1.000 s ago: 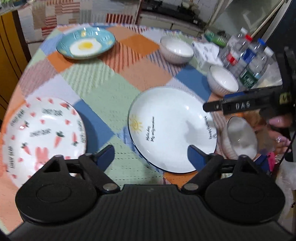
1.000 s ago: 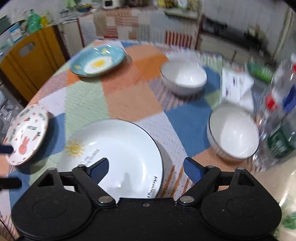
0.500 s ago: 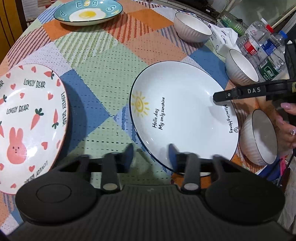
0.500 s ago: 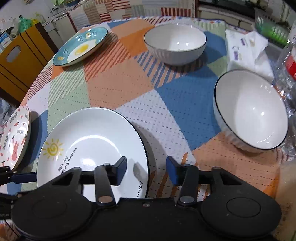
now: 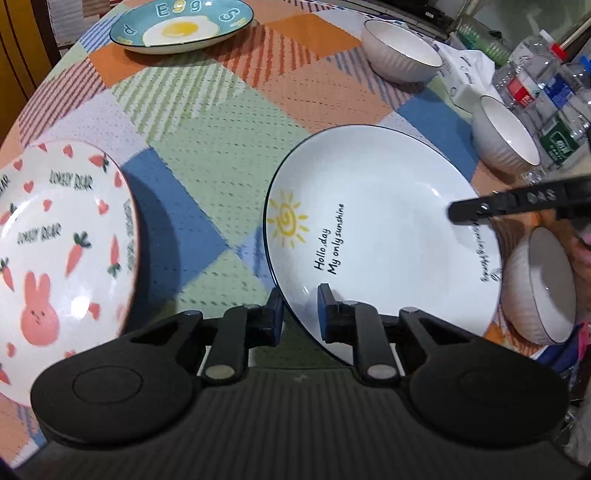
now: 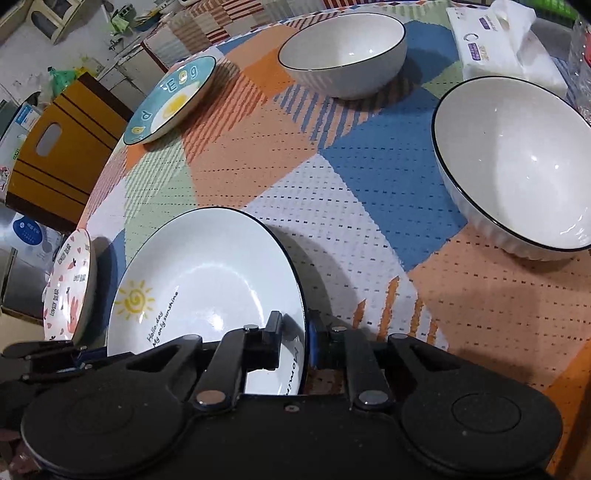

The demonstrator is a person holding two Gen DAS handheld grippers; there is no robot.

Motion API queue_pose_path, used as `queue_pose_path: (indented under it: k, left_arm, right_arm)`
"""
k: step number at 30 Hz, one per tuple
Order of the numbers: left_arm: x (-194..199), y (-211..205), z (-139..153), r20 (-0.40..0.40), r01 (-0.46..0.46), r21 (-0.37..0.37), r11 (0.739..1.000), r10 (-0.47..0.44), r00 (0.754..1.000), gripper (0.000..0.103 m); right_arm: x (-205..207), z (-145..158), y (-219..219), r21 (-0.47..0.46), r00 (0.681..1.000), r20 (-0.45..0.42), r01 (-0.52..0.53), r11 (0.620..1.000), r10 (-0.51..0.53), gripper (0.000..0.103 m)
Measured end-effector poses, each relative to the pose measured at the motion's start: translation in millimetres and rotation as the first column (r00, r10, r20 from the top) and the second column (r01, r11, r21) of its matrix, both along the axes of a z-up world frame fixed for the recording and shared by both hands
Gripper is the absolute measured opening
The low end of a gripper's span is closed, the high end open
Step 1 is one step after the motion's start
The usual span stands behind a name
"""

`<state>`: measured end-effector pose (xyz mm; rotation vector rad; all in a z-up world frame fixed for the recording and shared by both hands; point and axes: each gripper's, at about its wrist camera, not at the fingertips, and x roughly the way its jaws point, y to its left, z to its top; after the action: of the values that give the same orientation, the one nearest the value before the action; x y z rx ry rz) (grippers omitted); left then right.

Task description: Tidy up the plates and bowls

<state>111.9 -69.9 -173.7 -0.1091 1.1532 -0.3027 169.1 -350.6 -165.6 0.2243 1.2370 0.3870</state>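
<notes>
A big white plate with a yellow sun (image 5: 380, 236) lies on the patchwork table; it also shows in the right wrist view (image 6: 207, 288). My left gripper (image 5: 300, 314) is shut on its near left rim. My right gripper (image 6: 295, 339) is shut on its right rim. A bunny-and-carrot plate (image 5: 55, 236) lies to the left, also seen edge-on in the right wrist view (image 6: 70, 291). A blue egg plate (image 5: 177, 26) sits far back. White bowls stand at the back (image 5: 402, 51), right (image 5: 506, 136) and near right (image 5: 543, 288).
Water bottles (image 5: 546, 92) and a tissue pack (image 6: 506, 40) stand at the table's right edge. A yellow cabinet (image 6: 59, 151) stands beyond the table's left side. The right gripper's arm (image 5: 517, 203) reaches over the sun plate's right rim.
Both grippers moved in toward the sun plate and went from wide open to shut on its rim, one on each side.
</notes>
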Motion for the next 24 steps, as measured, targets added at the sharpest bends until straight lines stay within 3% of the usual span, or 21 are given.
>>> queue_pose_path:
  k: [7,12,16,21,24]
  left_arm:
    - [19.6,13.7,30.3,0.092,0.022,0.034,0.999,-0.026,0.995,0.018]
    - [52.6,21.9,44.8,0.095,0.068,0.056,0.996,-0.073,0.993,0.019]
    - [85.5,27.8,41.0,0.056,0.079,0.049,0.996,-0.081,0.995,0.019]
    - [115.9,26.6,28.9,0.029,0.081,0.138,0.987,-0.085,0.996,0.022]
    - [130.1,34.4,20.5,0.021,0.048,0.135,0.99,-0.052,0.998,0.022]
  right_arm:
    - [-5.1,22.6,9.6,0.012,0.994,0.103,-0.033,0.999,0.031,0.016]
    - [10.2,41.0,18.4,0.025,0.987,0.153,-0.057,0.998,0.052,0.016]
    - [29.4,43.9,22.5,0.026,0.983,0.175,-0.06,0.998,0.055,0.016]
    - [53.5,34.3,34.3,0.016,0.983,0.175,-0.067,0.998,0.063,0.016]
    - [63.5,25.3,45.0,0.0,0.984,0.171,-0.056,0.998,0.056,0.016]
